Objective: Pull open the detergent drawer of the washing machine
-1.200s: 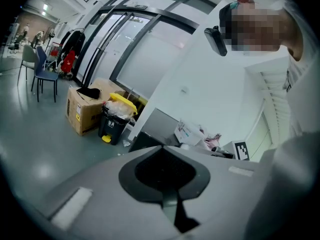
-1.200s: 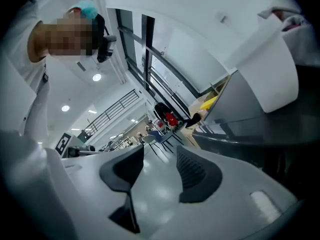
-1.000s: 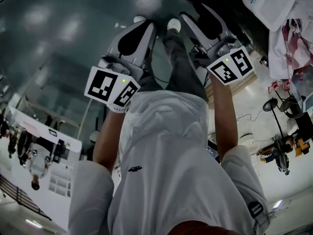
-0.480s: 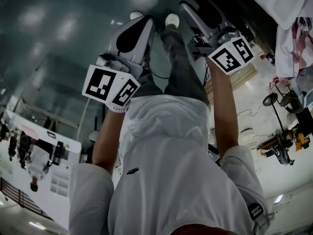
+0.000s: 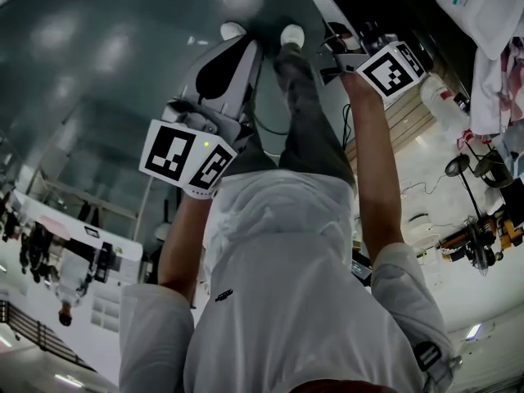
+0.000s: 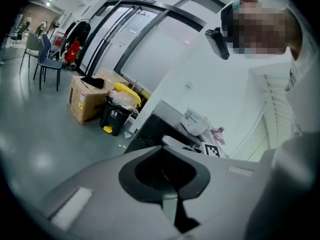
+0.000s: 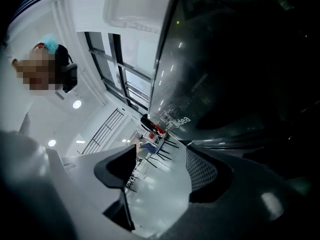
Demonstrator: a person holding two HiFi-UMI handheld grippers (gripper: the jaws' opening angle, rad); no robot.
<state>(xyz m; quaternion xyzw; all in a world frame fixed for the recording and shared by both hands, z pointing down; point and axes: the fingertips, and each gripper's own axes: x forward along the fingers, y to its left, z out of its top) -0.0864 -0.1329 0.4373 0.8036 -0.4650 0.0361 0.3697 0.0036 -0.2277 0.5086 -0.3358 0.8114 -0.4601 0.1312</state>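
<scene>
Since the earlier frames, the right gripper (image 7: 161, 154) has travelled upward in the head view, away from the person's body and toward the dark mass at the top right edge. Its cube with black and white square markers (image 5: 393, 68) now sits higher and closer to that edge than before. Its jaws have just been opening. In the right gripper view they stand wide apart with only the far room showing between them, so this gripper holds nothing. The left gripper (image 6: 165, 159) has hardly changed its place in the head view. Its jaws are pressed together and nothing is between them.

Directly ahead of the right gripper rises the dark glossy front of the washing machine (image 7: 240, 74), with small white brand lettering (image 7: 182, 120) on it. In the left gripper view the same machine appears as a dark box further away, with a white printed bag (image 6: 196, 124) lying on its top. The detergent drawer itself I cannot pick out in any view. Most probably it is in the upper part of that dark front, but the surface is too dark to say.

I judge that this is the approach step: the opened jaws are a preparation for taking the drawer's handle, and the pull is not yet begun. The next move will need to find the handle edge, bring the jaws around it, and close them before any pulling.
</scene>
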